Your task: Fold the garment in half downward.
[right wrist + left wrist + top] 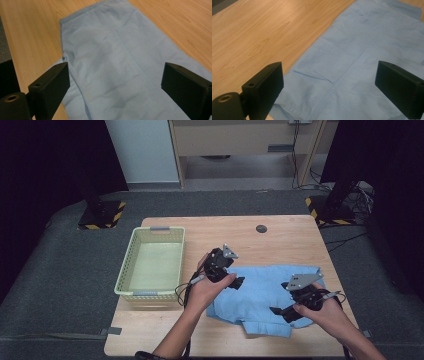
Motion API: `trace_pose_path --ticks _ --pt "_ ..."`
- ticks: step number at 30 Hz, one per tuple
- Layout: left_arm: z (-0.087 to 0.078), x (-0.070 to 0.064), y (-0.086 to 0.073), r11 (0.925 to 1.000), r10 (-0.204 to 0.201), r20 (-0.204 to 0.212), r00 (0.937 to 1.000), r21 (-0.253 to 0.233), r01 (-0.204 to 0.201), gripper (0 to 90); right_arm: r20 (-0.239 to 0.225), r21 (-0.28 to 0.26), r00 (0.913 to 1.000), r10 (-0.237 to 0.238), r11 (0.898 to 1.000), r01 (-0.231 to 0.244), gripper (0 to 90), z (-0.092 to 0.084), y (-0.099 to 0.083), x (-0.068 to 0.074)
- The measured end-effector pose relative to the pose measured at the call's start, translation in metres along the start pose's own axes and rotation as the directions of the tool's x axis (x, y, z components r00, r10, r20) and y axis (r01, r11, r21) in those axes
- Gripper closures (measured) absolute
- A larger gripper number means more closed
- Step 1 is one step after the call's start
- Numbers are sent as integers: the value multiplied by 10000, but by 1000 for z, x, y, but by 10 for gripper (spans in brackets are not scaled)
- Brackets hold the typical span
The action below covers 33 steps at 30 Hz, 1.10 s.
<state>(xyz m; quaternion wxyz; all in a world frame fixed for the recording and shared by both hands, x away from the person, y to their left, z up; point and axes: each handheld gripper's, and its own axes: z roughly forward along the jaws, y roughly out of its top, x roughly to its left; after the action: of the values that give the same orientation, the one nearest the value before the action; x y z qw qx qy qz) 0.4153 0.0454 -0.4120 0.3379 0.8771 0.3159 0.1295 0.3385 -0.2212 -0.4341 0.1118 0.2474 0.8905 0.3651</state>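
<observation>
A light blue garment (260,295) lies spread flat on the right half of the wooden table (280,235). My left gripper (236,282) hovers over its left edge, jaws wide apart with nothing between them. In the left gripper view the blue cloth (362,55) stretches ahead with a pocket seam across it. My right gripper (278,311) hangs open above the garment's lower right part. The right gripper view looks down on a folded sleeve or panel of the cloth (120,65) between its open jaws.
A pale green plastic basket (125,270) stands empty on the table's left side. A small dark round disc (261,228) sits near the far edge. Bare wood (165,330) runs along the near edge.
</observation>
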Motion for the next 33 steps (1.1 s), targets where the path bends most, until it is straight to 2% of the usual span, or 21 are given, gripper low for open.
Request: trace_pose_path --ticks 11,19,28,30,33 --pt "6 19 0 9991 -414 -184 9990 -6 414 85 -521 287 9979 -390 9988 405 92 29 23 23" --pt "17 24 -2 9984 -553 -310 9980 122 557 87 -829 358 9950 -551 9977 582 95 47 32 37" --pt "31 30 -6 9942 -1045 -164 9944 249 1049 84 -753 649 9951 -646 9955 695 91 64 43 51" --pt "33 31 -7 9944 -1016 -228 9946 285 1022 87 -761 665 9950 -651 9953 702 87 68 44 53" --pt "34 33 -8 9935 -1094 -280 9936 282 1102 89 -963 565 9936 -583 9964 639 95 72 46 56"
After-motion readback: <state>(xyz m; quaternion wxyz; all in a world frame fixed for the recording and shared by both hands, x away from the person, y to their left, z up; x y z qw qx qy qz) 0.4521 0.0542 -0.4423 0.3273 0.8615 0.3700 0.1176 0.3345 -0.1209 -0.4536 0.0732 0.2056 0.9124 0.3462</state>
